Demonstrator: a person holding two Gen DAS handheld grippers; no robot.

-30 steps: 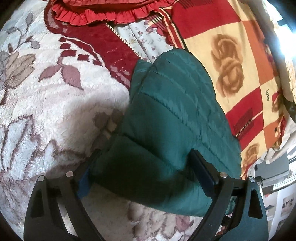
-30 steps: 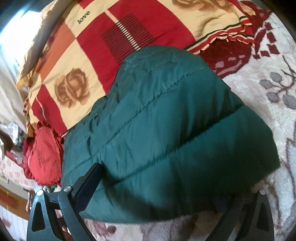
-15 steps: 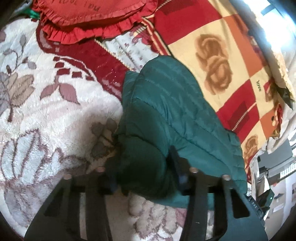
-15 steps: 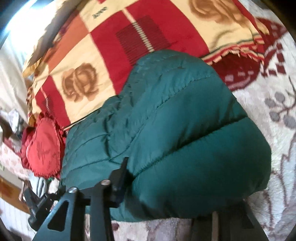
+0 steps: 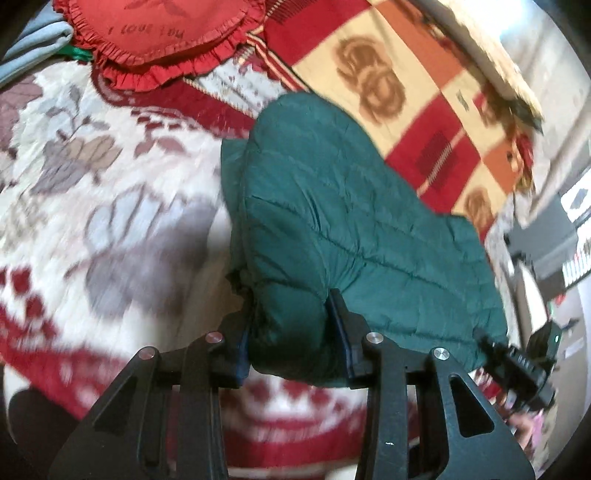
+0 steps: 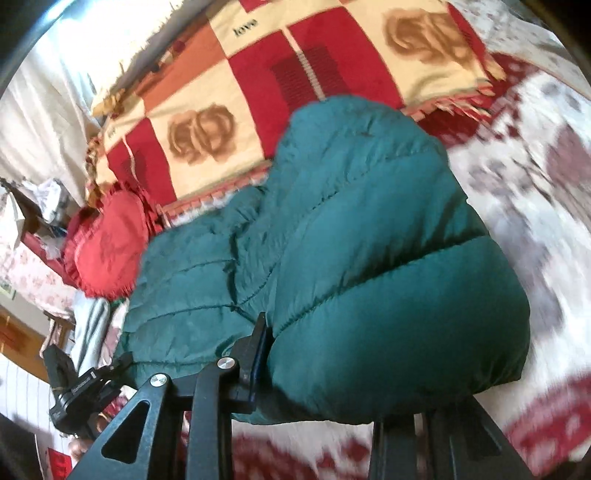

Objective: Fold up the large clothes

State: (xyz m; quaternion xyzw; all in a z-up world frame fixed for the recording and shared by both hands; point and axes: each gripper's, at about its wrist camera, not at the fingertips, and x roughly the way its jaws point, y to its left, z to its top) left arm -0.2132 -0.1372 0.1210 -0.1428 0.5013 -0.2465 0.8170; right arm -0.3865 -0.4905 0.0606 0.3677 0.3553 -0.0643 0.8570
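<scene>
The green padded jacket (image 5: 354,236) lies on the bed, near the edge next to the person, its far end against the checked blanket (image 5: 417,96). The left tool (image 5: 291,332) and right tool (image 6: 354,373), their jaws just closed, are each clamped on its near hem. I judge the fold barely begun: the hem must yet go over to the far end.

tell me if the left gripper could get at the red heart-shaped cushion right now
Probably not: the left gripper is shut on the green puffer jacket, so it would have to let go first; the red heart-shaped cushion lies uncovered beyond.

Floral plush blanket (image 5: 110,206) under green puffer jacket (image 5: 332,221), checked rose blanket (image 6: 236,110), red frilled cushion (image 5: 159,37).
</scene>
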